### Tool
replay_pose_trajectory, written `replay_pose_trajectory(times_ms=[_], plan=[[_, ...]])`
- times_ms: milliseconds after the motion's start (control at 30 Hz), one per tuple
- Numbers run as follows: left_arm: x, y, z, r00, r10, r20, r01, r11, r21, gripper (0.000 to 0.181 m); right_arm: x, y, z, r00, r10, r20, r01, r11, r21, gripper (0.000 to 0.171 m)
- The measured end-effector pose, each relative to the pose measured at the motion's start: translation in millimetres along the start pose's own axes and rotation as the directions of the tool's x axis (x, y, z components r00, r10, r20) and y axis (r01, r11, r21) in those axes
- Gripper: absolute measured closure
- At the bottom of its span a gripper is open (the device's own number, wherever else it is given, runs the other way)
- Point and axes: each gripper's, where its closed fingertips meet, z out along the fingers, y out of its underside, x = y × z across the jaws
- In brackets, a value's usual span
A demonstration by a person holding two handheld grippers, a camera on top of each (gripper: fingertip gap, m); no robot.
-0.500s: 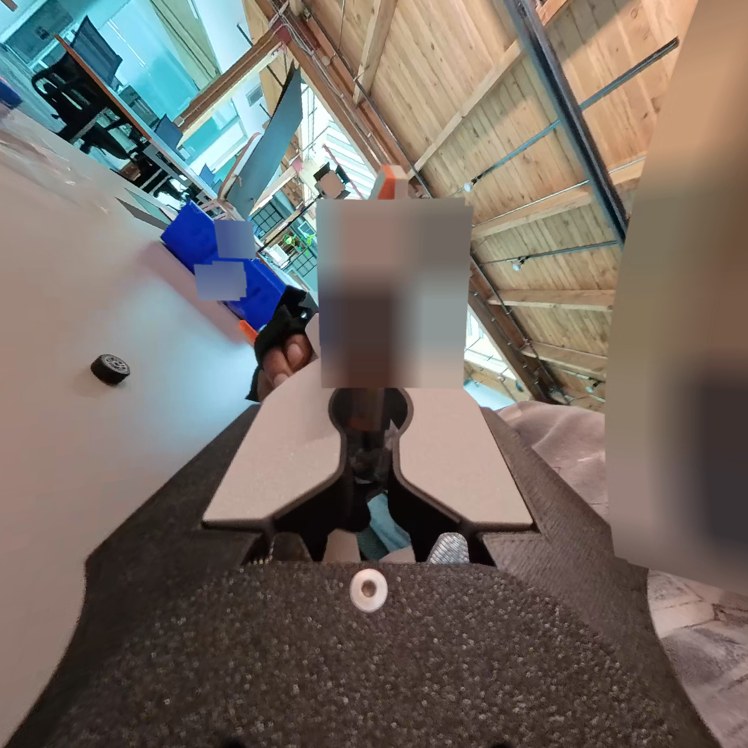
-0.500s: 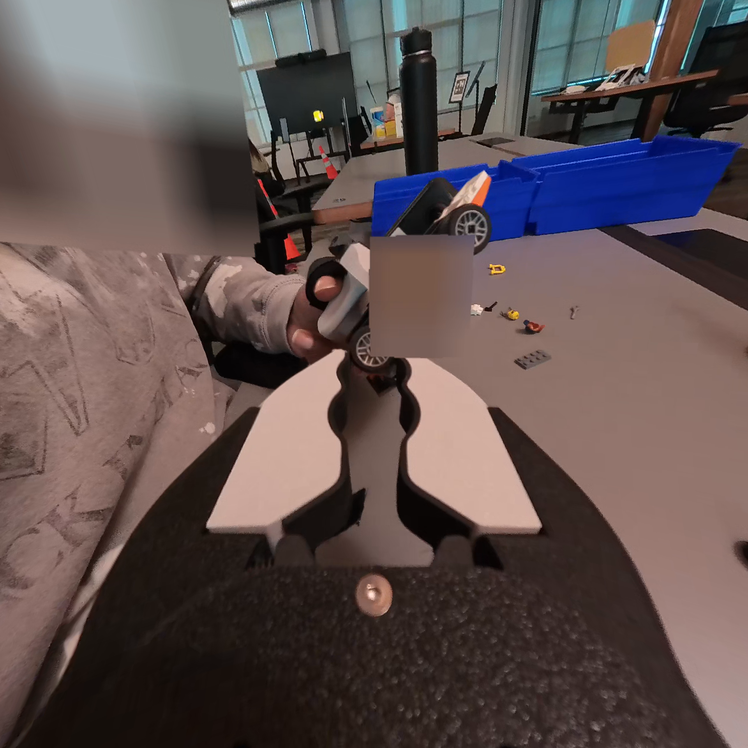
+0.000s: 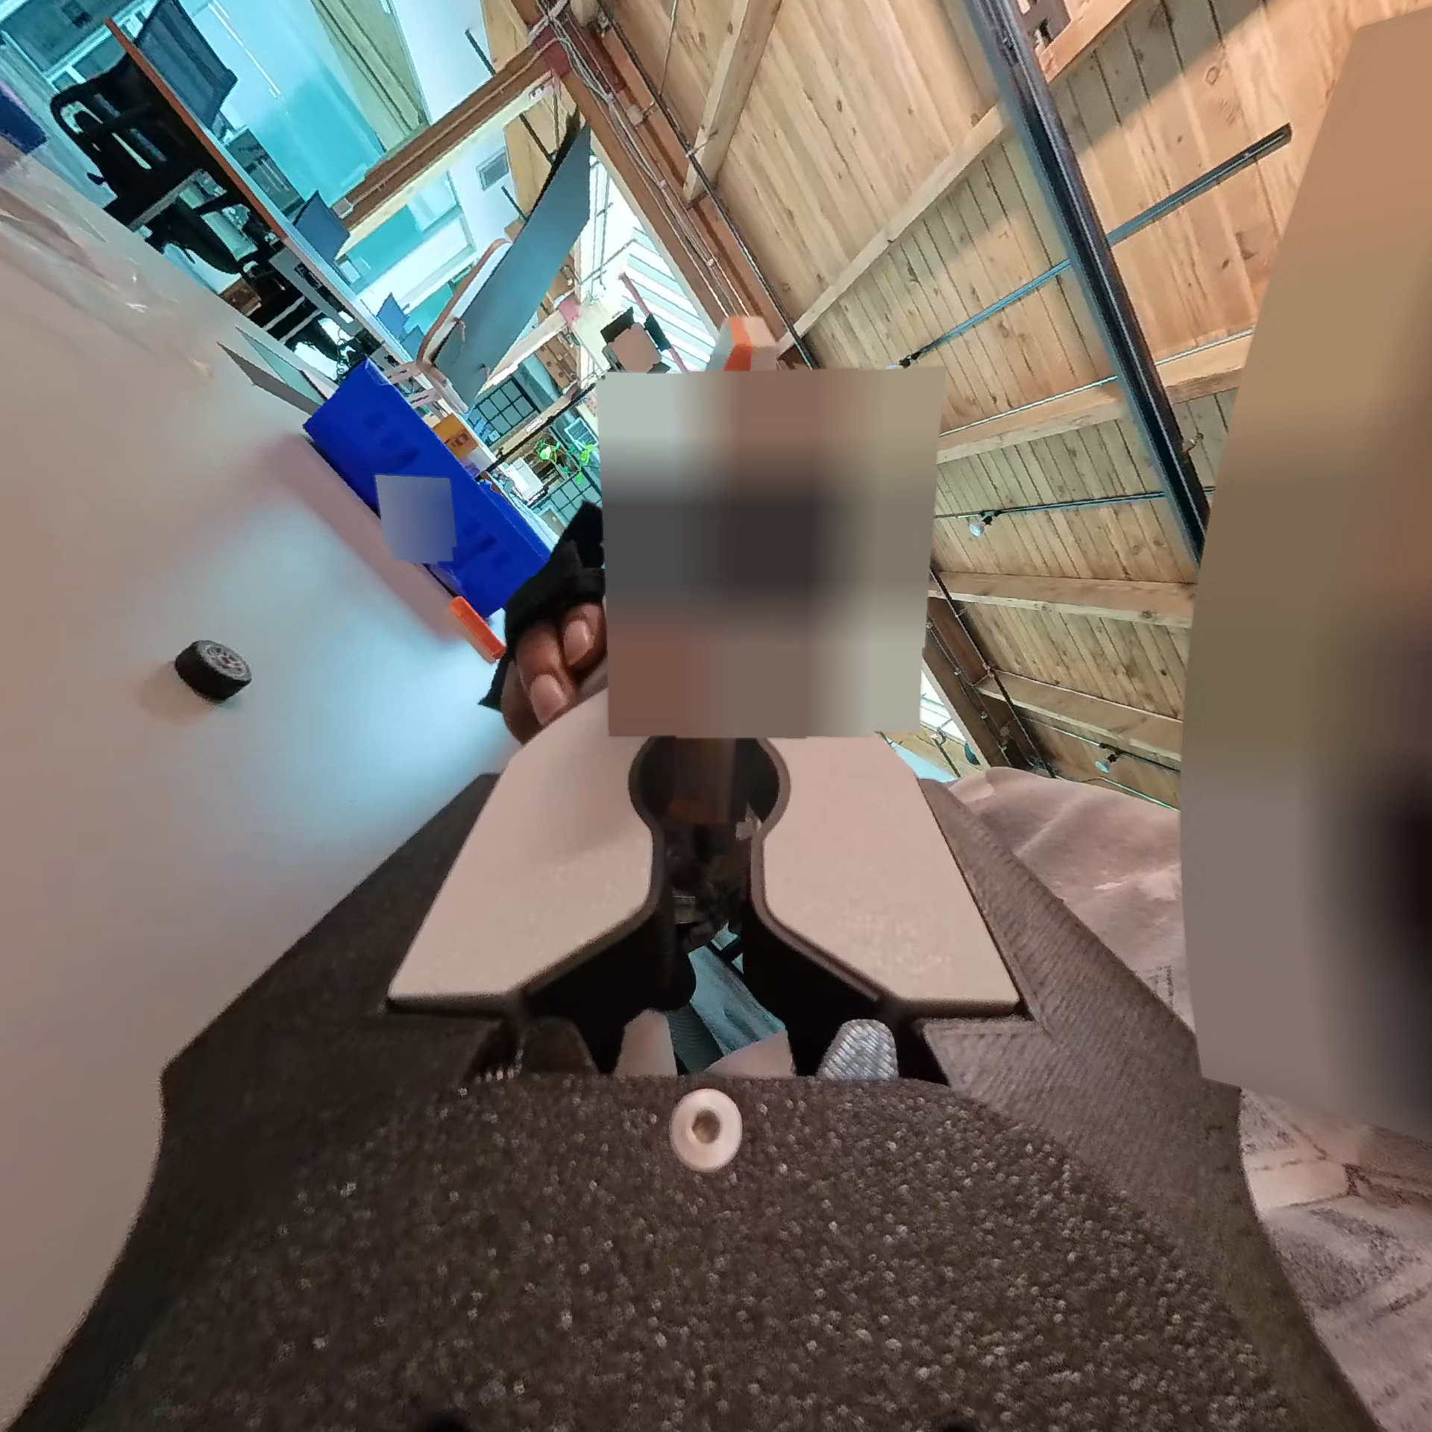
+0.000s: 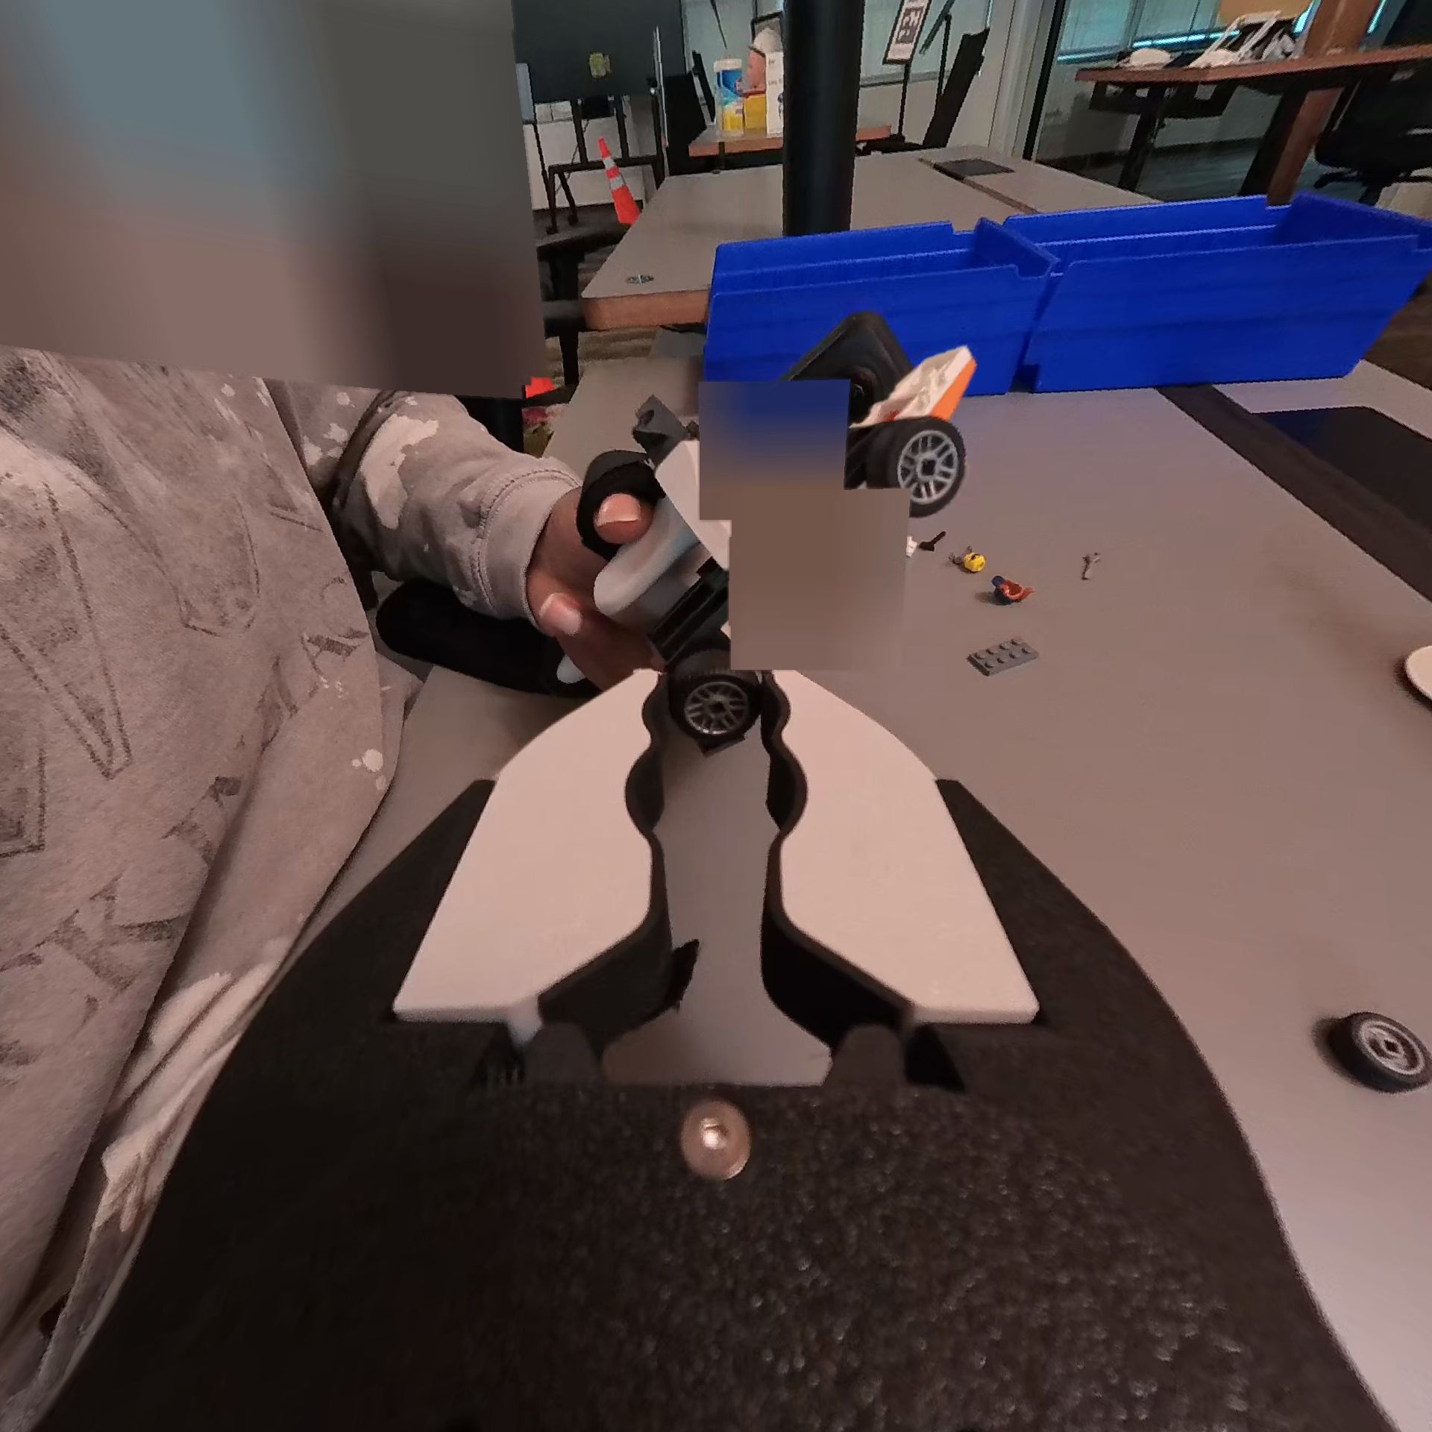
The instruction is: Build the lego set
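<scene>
the lego car (image 4: 914, 442) is up off the grey table (image 4: 1162, 736), tilted nose-high in front of the blue bins (image 4: 1085, 310), with much of its body hidden by a mosaic patch. it looks light and rigid but only press-fitted, so a hard squeeze or twist could probably pop pieces off; the chassis is likely the safest place to take hold, not the wheels, which may turn or pull free.

the right gripper (image 4: 717, 701) has its fingers narrowed around a spoked wheel (image 4: 717, 705) at the car's near end, apparently pinching it at the tips. the left gripper (image 3: 701, 763) points steeply up toward the wooden ceiling; its fingers are nearly closed on something dark in the gap, but the patch hides whether that is the car. a bare hand (image 4: 589, 573) in a grey sleeve reaches in from the left and steadies the car's white underside, one fingertip through a black tyre.

a loose wheel (image 4: 1383, 1054) lies at near right, a dark plate (image 4: 1003, 657) and small bits farther off.
</scene>
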Motion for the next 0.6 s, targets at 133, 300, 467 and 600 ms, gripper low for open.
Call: replay_pose_trajectory(times_ms=[133, 300, 467, 600], plan=[[-2.1, 1.8, 0.1, 1.000, -0.016, -0.001, 0.016, 1.000, -0.006, 0.166, -1.0, 1.2, -0.1, 0.999, -0.041, 0.008, 0.041, 0.998, -0.038, 0.149], [-1.7, 3.8, 0.4, 1.000, -0.017, -0.002, 0.017, 1.000, -0.021, 0.166, -2.7, 2.6, -0.6, 0.999, -0.034, 0.040, 0.036, 0.998, -0.058, 0.149], [-1.8, 6.9, -0.3, 1.000, -0.006, 0.006, 0.007, 0.999, -0.046, 0.166, -4.9, 5.3, 0.1, 0.995, 0.026, 0.096, -0.019, 0.997, -0.072, 0.149], [-3.4, 8.4, -1.3, 1.000, 0.001, 0.021, 0.000, 0.998, -0.058, 0.166, -5.2, 7.6, 1.2, 0.994, 0.022, 0.105, -0.011, 0.995, -0.103, 0.149]])
